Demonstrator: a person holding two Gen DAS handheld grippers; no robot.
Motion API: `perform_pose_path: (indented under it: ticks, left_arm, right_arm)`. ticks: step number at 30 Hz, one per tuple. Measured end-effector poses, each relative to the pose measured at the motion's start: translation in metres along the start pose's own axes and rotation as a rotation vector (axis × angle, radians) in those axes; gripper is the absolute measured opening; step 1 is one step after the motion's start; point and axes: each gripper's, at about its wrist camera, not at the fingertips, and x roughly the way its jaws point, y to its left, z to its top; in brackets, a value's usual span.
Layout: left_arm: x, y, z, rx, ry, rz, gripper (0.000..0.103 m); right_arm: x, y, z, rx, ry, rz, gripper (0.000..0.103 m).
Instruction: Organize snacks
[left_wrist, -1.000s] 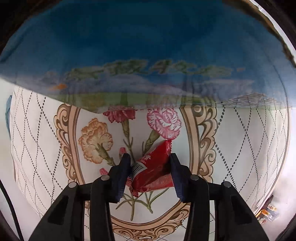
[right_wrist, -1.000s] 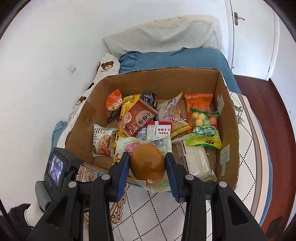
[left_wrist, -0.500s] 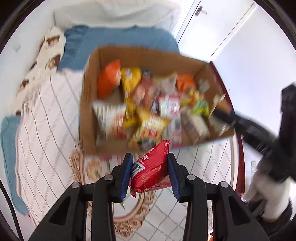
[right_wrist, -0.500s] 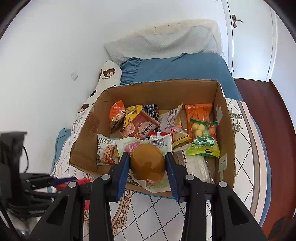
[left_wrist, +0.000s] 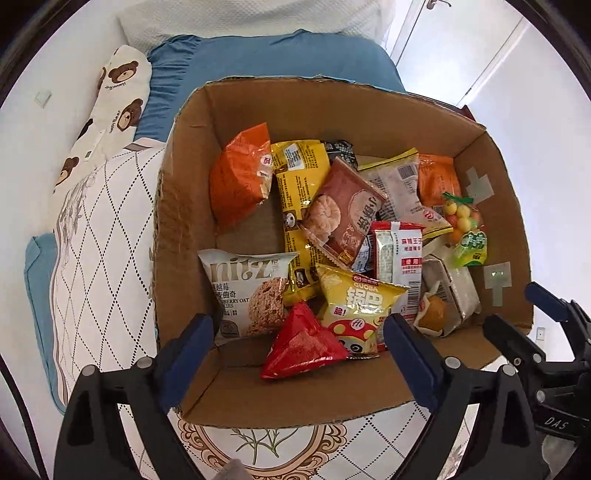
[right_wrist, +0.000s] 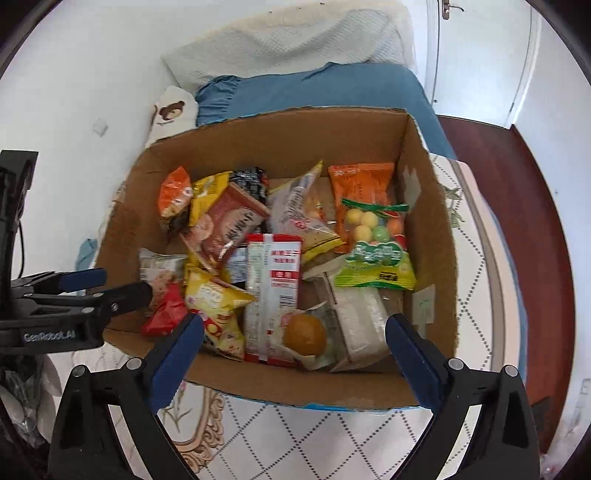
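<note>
An open cardboard box (left_wrist: 184, 177) on the bed holds several snack packets. In the left wrist view my left gripper (left_wrist: 299, 354) is open above the box's near edge; the red packet (left_wrist: 303, 343) lies in the box's near corner, free of the fingers. In the right wrist view my right gripper (right_wrist: 293, 350) is open over the near wall of the box (right_wrist: 439, 229); the wrapped brown bun (right_wrist: 304, 334) lies in the box below it. The red packet (right_wrist: 164, 314) shows at the near left, beside the left gripper's fingers (right_wrist: 125, 293).
The box sits on a white quilt with a diamond pattern (left_wrist: 103, 229). Blue pillows (right_wrist: 314, 88) and a bear-print pillow (left_wrist: 118, 96) lie behind it against the wall. A dark wooden floor (right_wrist: 535, 206) and a white door (right_wrist: 480, 55) are to the right.
Both grippers have opened. The red packet has dropped from the left gripper into the box, and the brown bun has dropped from the right gripper into the box. Both grippers moved closer over the box.
</note>
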Motion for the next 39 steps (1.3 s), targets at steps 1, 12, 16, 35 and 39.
perform_pose_path:
  ticks: [1, 12, 16, 35, 39]
  left_arm:
    - [0.003, 0.000, -0.002, -0.011, 0.002, -0.001, 0.095]
    - [-0.012, 0.001, -0.013, -0.058, -0.081, 0.042, 0.095]
    - [-0.030, 0.001, -0.024, -0.076, -0.144, 0.034, 0.095]
    - [-0.137, -0.020, -0.145, -0.039, -0.447, 0.077, 0.095]
    - [-0.158, -0.022, -0.171, -0.033, -0.498, 0.086, 0.095]
  right_arm:
    - [0.001, -0.002, 0.000, -0.001, 0.001, -0.033, 0.101]
    - [-0.001, -0.022, -0.007, 0.035, -0.010, -0.147, 0.101]
    - [-0.018, -0.019, -0.012, 0.029, -0.046, -0.159, 0.101]
    - [-0.147, 0.013, -0.103, -0.043, -0.312, -0.184, 0.102]
    - [-0.176, 0.022, -0.131, -0.055, -0.360, -0.187, 0.102]
